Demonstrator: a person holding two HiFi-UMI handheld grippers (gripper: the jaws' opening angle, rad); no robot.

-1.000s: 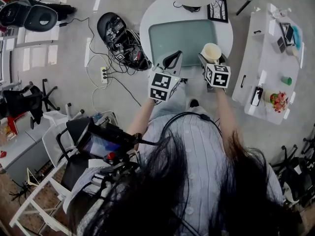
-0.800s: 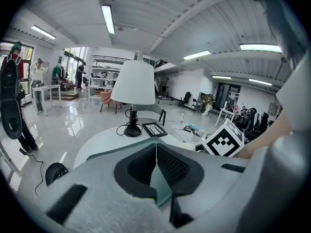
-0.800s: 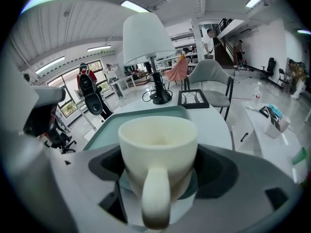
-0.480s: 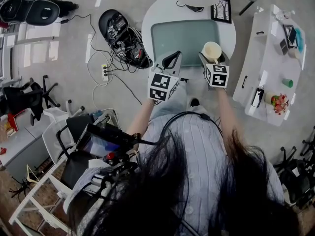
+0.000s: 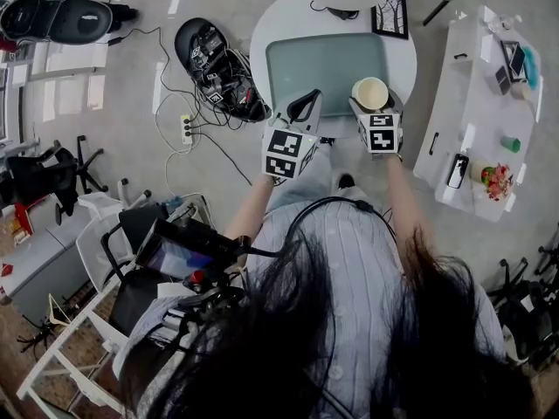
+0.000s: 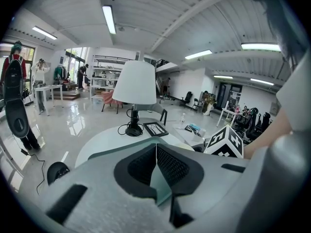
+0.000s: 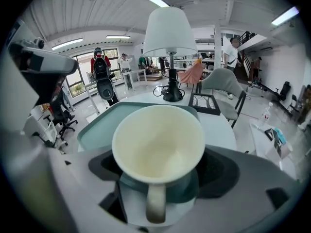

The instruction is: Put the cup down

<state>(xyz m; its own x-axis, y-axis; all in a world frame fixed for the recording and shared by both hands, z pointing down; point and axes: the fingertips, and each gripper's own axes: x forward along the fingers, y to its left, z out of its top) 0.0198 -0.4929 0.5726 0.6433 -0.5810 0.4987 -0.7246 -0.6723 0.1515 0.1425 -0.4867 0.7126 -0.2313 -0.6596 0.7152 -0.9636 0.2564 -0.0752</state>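
Observation:
A cream cup (image 5: 370, 92) with a handle is clamped in my right gripper (image 5: 374, 105), mouth up, above the right edge of a teal tray (image 5: 323, 59) on the round white table (image 5: 260, 46). In the right gripper view the cup (image 7: 158, 144) fills the middle between the jaws of the right gripper (image 7: 159, 176), its handle toward the camera and the tray (image 7: 99, 125) beyond it. My left gripper (image 5: 303, 108) hangs at the tray's near edge, shut with nothing in it. In the left gripper view its jaws (image 6: 156, 164) meet along one line.
A white lamp (image 7: 169, 33) and a black picture frame (image 5: 387, 17) stand at the table's far side. A long white side table (image 5: 476, 138) with small items is on the right. Cables and a power strip (image 5: 185, 132) lie on the floor to the left.
The right gripper has shifted slightly left and forward with the cup, nearer the tray's edge. The left gripper has hardly moved.

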